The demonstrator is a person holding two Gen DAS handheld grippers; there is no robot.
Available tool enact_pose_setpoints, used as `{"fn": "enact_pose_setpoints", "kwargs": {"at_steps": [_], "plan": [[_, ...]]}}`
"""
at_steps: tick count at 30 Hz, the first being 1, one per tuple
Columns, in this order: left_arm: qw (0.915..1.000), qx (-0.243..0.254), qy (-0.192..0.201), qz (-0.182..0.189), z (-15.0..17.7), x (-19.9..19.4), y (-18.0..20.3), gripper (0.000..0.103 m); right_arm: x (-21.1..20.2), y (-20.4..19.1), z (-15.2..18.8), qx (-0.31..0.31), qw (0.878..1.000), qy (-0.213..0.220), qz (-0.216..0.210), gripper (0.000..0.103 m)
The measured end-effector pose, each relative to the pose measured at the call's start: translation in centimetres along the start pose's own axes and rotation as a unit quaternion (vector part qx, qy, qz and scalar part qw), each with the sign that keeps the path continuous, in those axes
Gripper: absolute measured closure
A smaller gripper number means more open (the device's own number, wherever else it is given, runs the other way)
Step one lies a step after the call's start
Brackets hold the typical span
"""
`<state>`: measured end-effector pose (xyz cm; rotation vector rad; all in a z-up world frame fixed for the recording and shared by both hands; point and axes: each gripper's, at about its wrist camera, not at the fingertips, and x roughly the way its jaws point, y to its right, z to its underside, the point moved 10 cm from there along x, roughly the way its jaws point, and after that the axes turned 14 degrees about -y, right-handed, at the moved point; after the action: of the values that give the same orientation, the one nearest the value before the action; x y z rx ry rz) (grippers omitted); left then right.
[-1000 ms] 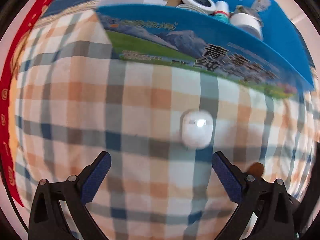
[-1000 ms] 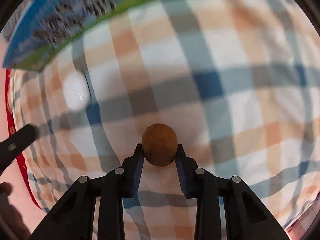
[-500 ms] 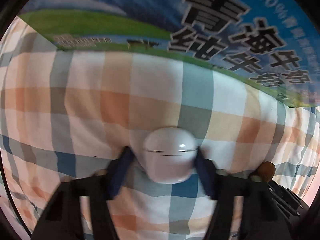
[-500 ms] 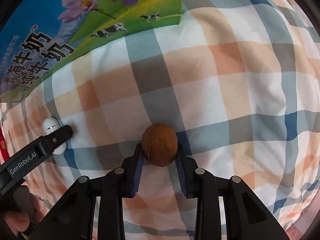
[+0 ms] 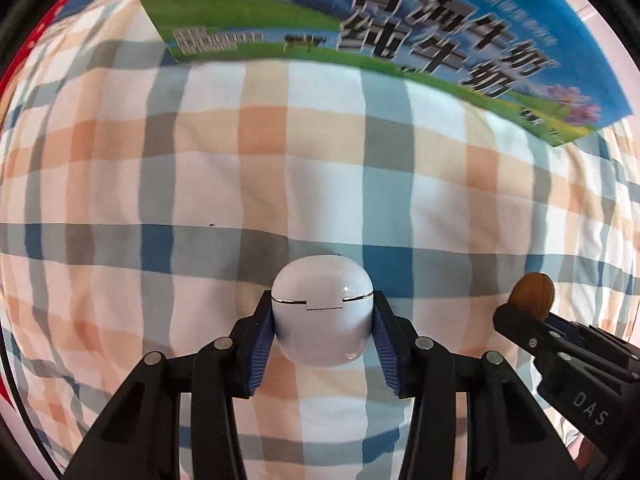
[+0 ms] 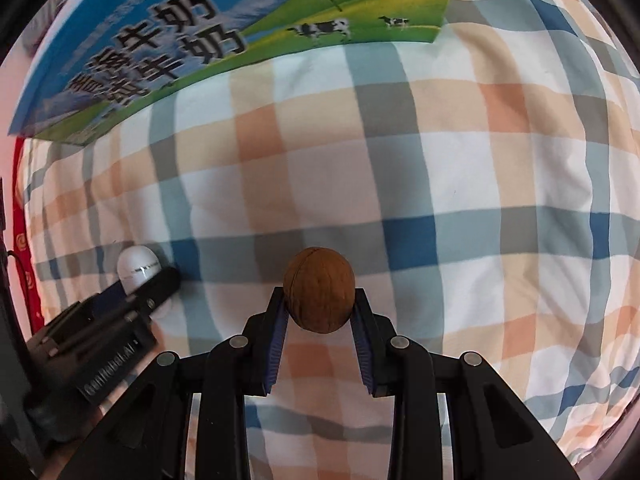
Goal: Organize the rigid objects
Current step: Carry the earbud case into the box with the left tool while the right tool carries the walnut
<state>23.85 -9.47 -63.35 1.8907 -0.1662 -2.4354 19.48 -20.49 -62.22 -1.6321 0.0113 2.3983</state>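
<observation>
A glossy white earbud case (image 5: 322,312) sits between the blue pads of my left gripper (image 5: 322,316), which is shut on it just above the checked cloth. My right gripper (image 6: 319,300) is shut on a brown walnut (image 6: 319,289). In the left wrist view the walnut (image 5: 534,290) and the right gripper (image 5: 532,312) show at the right edge. In the right wrist view the earbud case (image 6: 138,268) and the left gripper (image 6: 140,284) appear at the lower left. Both grippers point down at the cloth.
A blue and green milk carton box (image 5: 400,28) with black characters stands along the far side of the checked cloth (image 5: 320,160); its side (image 6: 200,40) also fills the top left of the right wrist view. A red band (image 6: 22,240) runs along the cloth's left edge.
My left gripper came down over the white case and shut on it; a second ago it stood wide open above. The right gripper kept hold of the walnut and shifted along the box.
</observation>
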Motion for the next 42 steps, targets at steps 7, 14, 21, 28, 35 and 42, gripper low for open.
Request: {"fn": "enact_pose_setpoints", "kwargs": {"at_steps": [7, 14, 21, 28, 35, 42], "plan": [[0.9985, 0.005, 0.054, -0.012, -1.0, -5.1, 3.3, 0.060, -2.0, -2.1, 1.9, -0.034, 0.999, 0.024, 0.017, 0.070], [0.9964, 0.012, 0.083, -0.005, -0.9, -9.4, 3.7, 0.060, -4.9, -2.4, 1.6, -0.048, 0.997, 0.051, 0.019, 0.070], [0.9932, 0.016, 0.114, 0.014, 0.2, -13.9, 1.2, 0.060, -9.3, -3.0, 1.1, -0.065, 0.995, 0.078, -0.004, 0.070], [0.9861, 0.026, 0.156, 0.049, -2.8, -19.7, 2.7, 0.060, -15.4, -4.5, -0.5, -0.075, 0.991, 0.106, -0.030, 0.070], [0.9796, 0.017, 0.175, 0.099, -10.1, -22.9, 2.9, 0.060, -21.6, -3.4, -5.5, -0.075, 0.987, 0.141, -0.031, 0.070], [0.9846, 0.035, 0.152, 0.080, -16.2, -21.6, 2.3, 0.060, -21.1, -2.6, -12.9, -0.058, 0.990, 0.125, -0.023, 0.070]]}}
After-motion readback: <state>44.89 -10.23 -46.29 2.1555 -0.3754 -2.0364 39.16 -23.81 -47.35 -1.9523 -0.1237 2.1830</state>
